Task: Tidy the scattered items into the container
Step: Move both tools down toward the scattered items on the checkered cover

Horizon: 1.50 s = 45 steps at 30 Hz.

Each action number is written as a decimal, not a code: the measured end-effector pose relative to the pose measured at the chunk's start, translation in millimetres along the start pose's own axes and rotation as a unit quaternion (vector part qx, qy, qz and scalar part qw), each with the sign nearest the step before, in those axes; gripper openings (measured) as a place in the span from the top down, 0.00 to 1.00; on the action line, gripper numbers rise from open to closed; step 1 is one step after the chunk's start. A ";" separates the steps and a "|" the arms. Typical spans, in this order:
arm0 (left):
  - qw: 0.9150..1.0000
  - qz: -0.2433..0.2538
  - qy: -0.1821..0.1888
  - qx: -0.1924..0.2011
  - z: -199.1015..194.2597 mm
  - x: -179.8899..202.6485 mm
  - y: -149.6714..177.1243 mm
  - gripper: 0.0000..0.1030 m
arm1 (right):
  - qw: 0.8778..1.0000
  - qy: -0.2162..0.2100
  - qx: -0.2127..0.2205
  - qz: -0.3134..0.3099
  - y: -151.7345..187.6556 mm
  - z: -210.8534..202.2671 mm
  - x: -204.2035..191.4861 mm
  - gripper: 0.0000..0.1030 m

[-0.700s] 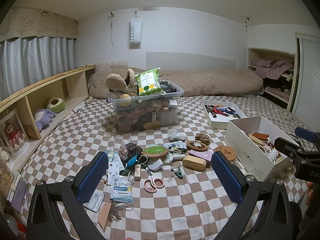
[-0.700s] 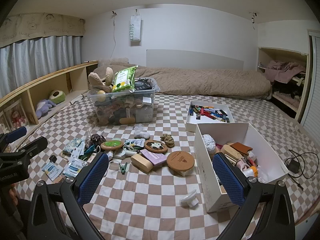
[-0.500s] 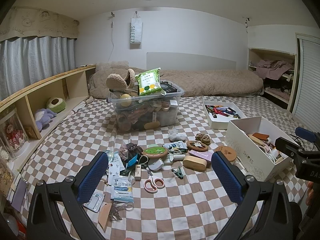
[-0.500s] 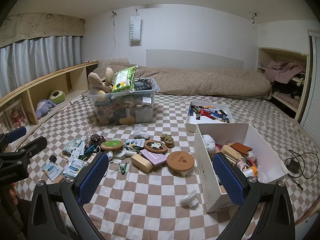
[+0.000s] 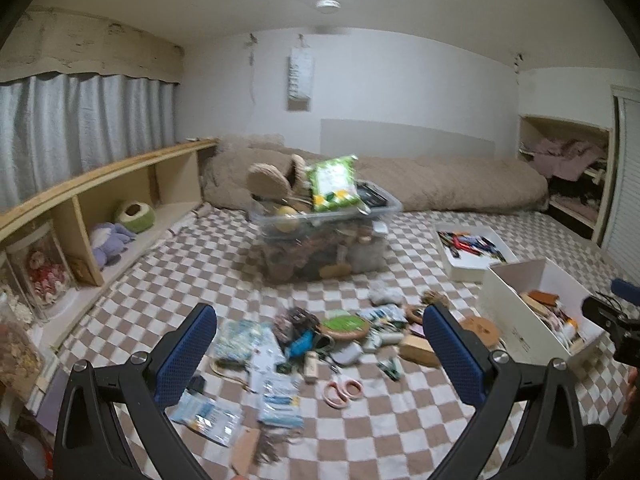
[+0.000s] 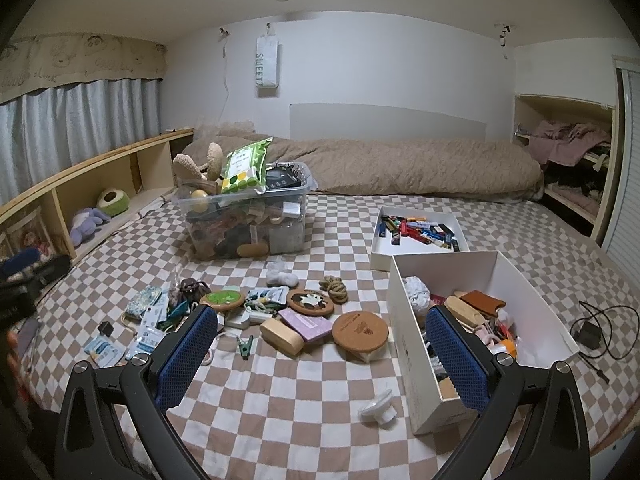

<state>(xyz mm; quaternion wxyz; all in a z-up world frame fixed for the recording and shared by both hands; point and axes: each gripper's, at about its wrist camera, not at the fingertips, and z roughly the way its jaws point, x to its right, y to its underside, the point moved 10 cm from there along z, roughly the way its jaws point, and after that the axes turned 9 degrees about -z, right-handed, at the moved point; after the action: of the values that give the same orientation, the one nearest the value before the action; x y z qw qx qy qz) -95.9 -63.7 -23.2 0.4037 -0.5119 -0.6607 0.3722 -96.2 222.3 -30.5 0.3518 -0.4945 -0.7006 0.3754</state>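
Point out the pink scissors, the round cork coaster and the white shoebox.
pink scissors [image 5: 343, 389], left wrist view, on the handle loops.
round cork coaster [image 6: 360, 333], right wrist view, middle of its top face.
white shoebox [image 6: 408, 344], right wrist view, on its near side wall.

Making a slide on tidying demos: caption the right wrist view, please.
Open right hand-held gripper hovers over clutter on a checkered blanket, beside a part-filled white box.

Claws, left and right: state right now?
Left claw: open, holding nothing.
Right claw: open, holding nothing.
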 end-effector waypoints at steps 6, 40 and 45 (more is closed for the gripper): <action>1.000 -0.009 -0.027 0.011 -1.4 -47.3 -20.9 0.00 | 1.000 -0.002 -0.005 0.011 0.8 10.4 3.7 0.00; 0.975 0.041 -0.012 -0.219 110.3 -190.0 140.8 0.00 | 0.989 -0.060 -0.106 0.080 58.9 71.9 3.4 0.00; 0.964 0.064 0.018 -0.257 130.3 -176.0 166.5 0.00 | 0.980 -0.097 -0.148 0.094 71.6 80.7 1.4 0.00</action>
<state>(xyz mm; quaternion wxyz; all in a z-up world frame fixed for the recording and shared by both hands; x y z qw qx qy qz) -126.1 -212.7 -252.5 0.2455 -0.6467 -0.6923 0.2057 -135.6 225.7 -130.9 0.1688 -0.5662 -0.7292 0.3454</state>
